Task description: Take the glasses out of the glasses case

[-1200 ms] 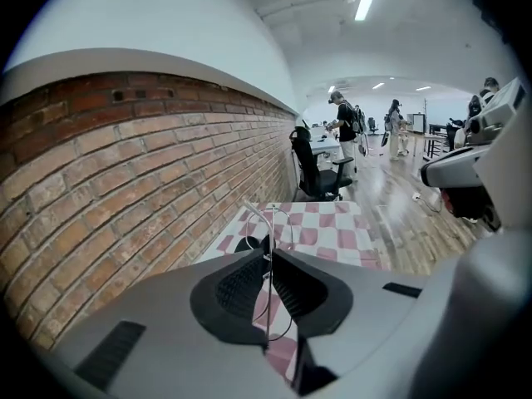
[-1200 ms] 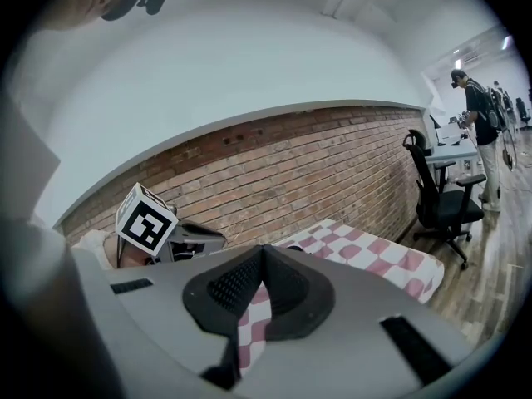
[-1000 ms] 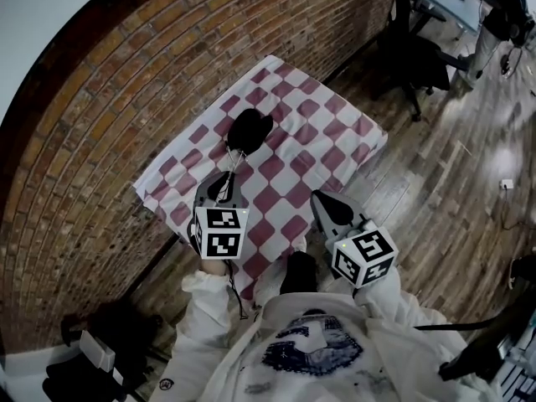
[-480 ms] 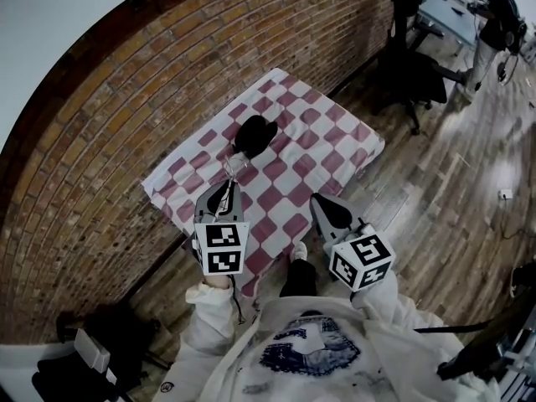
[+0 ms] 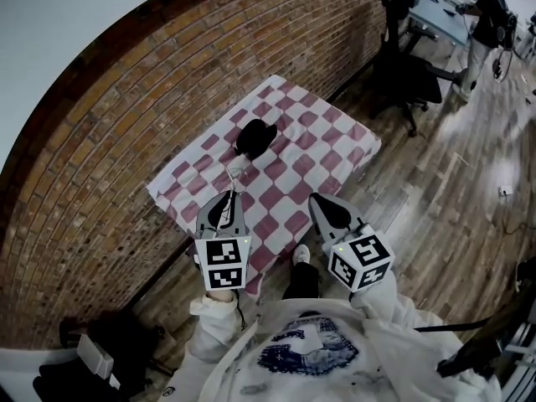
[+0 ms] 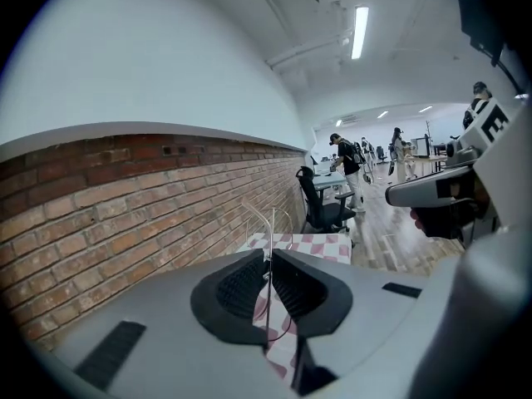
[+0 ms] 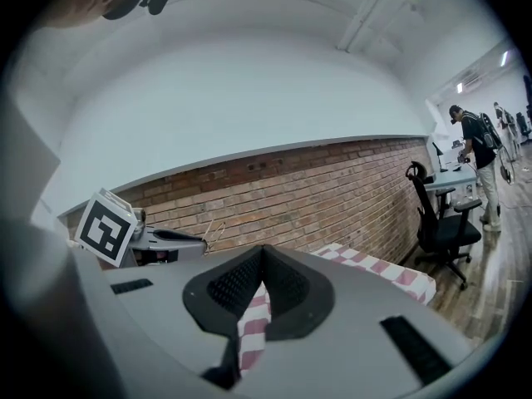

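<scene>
A black glasses case (image 5: 255, 136) lies open on the red-and-white checked tablecloth (image 5: 322, 145). My left gripper (image 5: 227, 197) is shut on a thin temple of the clear-framed glasses (image 5: 234, 172), which hang in the air short of the case. In the left gripper view the wire runs upright between the closed pads, glasses (image 6: 269, 227) above the left gripper (image 6: 268, 263). My right gripper (image 5: 317, 201) hovers over the table's near edge, shut with nothing in it; the right gripper (image 7: 263, 254) shows its pads meeting. The left gripper (image 7: 198, 241) and glasses (image 7: 211, 227) show at that view's left.
A brick wall (image 5: 126, 115) runs behind the table. A black office chair (image 5: 410, 65) and a person at a desk (image 5: 484, 19) are at the far right on the wooden floor. Dark bags (image 5: 92, 350) lie on the floor at the lower left.
Both grippers have drawn back toward the person and risen. The glasses have come away from the case with the left gripper. The jaws look unchanged.
</scene>
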### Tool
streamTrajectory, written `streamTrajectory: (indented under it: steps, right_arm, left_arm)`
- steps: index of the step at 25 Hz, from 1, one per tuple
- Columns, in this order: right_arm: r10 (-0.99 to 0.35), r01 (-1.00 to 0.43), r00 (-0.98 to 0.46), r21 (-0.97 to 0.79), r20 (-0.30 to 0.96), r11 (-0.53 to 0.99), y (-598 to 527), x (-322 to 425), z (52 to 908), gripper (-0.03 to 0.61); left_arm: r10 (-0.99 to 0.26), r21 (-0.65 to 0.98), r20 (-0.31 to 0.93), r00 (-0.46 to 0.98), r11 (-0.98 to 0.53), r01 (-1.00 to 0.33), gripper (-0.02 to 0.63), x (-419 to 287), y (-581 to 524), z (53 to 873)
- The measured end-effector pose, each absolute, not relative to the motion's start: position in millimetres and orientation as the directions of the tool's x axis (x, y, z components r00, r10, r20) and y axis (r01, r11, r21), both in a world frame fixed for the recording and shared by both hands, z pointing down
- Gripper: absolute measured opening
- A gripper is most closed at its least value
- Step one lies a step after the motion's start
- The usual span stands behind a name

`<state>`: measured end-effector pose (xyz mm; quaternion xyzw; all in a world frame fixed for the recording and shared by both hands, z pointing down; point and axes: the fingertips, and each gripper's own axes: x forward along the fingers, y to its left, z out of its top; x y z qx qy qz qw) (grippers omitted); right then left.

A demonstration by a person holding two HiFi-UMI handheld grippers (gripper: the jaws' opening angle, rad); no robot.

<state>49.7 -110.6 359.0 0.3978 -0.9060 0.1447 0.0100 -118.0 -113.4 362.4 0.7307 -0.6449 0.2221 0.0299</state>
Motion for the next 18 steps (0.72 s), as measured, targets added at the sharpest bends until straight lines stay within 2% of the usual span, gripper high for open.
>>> streamTrajectory:
  steps: [18]
  right_arm:
    - [-0.722, -0.729, -0.680, -0.224, 0.126, 0.647, -98.5, 46.8, 354.8, 0.014]
  left_arm:
    - [-0.940, -0.234, 0.337, 0.062, -0.147, -0.961, 0.041, -124.8, -97.0, 358.8]
